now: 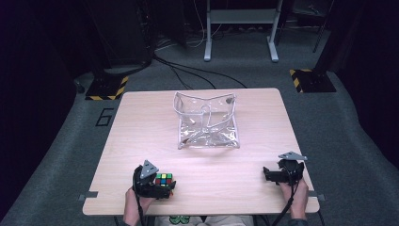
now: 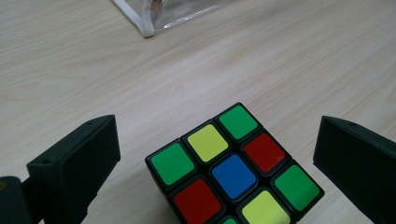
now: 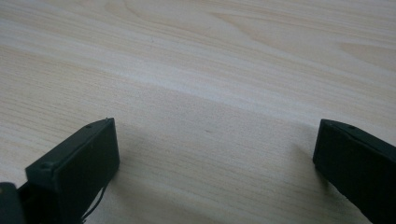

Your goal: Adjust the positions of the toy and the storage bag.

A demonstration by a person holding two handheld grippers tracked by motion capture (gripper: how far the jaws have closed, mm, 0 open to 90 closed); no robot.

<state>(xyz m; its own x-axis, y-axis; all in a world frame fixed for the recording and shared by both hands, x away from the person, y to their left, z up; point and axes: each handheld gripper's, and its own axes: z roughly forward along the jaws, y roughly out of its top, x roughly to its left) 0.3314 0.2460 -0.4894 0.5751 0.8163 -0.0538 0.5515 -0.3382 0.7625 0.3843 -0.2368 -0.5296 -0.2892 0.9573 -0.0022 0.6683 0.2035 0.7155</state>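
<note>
A light wooden rectangular table (image 1: 141,141) stands on grey carpet floor (image 1: 56,155). On the floor just left of the table's far left corner, a black outlined numeral six (image 1: 104,117) is marked. Two black base plates edged with yellow-and-black hazard stripes lie on the floor beyond the table: one at far left (image 1: 107,88), one at far right (image 1: 312,80). Farther back stands a grey metal frame on two legs (image 1: 240,28). Black cables (image 1: 188,73) run across the floor toward the table's far edge.

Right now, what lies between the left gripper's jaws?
The Rubik's cube sits between the open left gripper jaws with gaps on both sides, seen in the left gripper view.
</note>
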